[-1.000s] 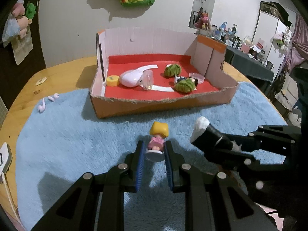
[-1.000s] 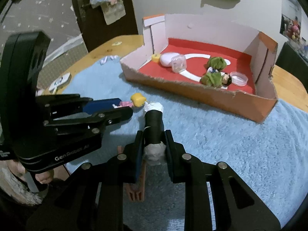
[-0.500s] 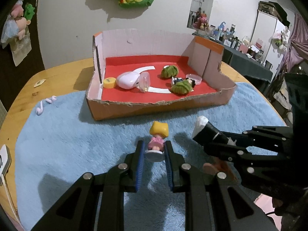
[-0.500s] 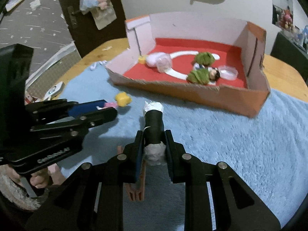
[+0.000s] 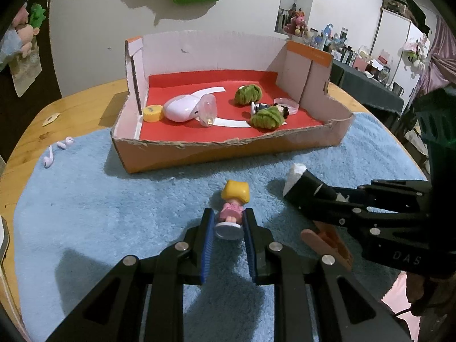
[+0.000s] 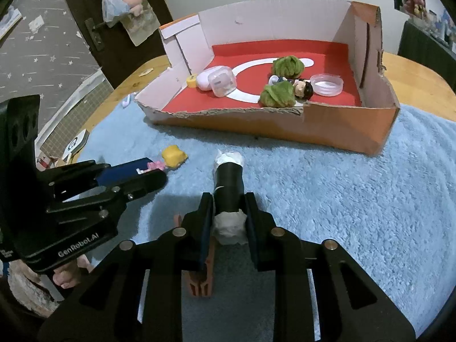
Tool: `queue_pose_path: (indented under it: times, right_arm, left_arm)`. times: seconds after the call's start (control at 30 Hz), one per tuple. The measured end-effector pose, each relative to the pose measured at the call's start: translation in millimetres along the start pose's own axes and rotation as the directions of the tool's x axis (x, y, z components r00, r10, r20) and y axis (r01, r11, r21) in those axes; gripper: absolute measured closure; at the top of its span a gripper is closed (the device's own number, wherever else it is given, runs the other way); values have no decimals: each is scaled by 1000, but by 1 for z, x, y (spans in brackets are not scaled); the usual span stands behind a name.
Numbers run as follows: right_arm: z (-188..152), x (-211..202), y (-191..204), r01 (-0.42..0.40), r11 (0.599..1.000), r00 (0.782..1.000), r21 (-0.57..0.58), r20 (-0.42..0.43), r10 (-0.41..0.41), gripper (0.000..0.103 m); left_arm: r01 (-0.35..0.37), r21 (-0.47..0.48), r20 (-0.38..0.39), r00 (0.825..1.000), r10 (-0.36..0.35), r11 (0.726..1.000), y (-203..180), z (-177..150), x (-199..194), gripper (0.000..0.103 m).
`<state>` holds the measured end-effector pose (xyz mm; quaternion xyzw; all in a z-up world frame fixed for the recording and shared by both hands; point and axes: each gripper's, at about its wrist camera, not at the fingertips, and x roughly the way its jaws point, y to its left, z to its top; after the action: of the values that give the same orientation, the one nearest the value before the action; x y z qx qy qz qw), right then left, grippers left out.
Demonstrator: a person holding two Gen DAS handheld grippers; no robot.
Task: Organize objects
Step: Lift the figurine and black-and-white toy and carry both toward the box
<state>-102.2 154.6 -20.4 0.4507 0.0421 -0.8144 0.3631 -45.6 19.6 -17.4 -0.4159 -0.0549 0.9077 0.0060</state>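
My left gripper (image 5: 228, 225) is shut on a small doll with yellow hair and a pink dress (image 5: 233, 202), held above the blue rug. The doll also shows in the right wrist view (image 6: 171, 158). My right gripper (image 6: 228, 219) is shut on a black cylinder with white paper at both ends (image 6: 228, 176), which also shows in the left wrist view (image 5: 305, 185). The open cardboard box with a red floor (image 5: 228, 151) stands ahead; it also shows in the right wrist view (image 6: 285, 125). It holds a white earbud case (image 5: 182, 108), a yellow cap (image 5: 152, 112), two green balls (image 5: 248, 94) and a dark-haired doll (image 6: 303, 88).
An orange clothespin (image 6: 199, 282) lies on the blue rug (image 5: 99, 199) under my right gripper. Two white earbuds (image 5: 57, 151) lie at the rug's left edge on the wooden table (image 5: 77, 105). A clear round lid (image 6: 326, 84) sits in the box.
Both grippers have risen a little and moved nearer the box with their objects still held. The clothespin under the right gripper shows more in the left wrist view.
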Motion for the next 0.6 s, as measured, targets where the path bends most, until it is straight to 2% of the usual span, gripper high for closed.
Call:
queue_pose_path:
  times: [0.17,0.43,0.6]
  right_arm:
    - [5,4,-2,-8,1000,1000,7,-4,8,81]
    - [14,-12,1,-70,997,996,25,50,68,82]
    - [21,-23,4,-79,997,994,18,77,78,82]
  left_arm:
    - [-3,-8,-13,1000,3,1000,2,2,6,82]
    - [-2,-2,42,999,2,1000,1,13,-9,82]
    - [7,-14,52,999,-7,1000,5,20,-11,82]
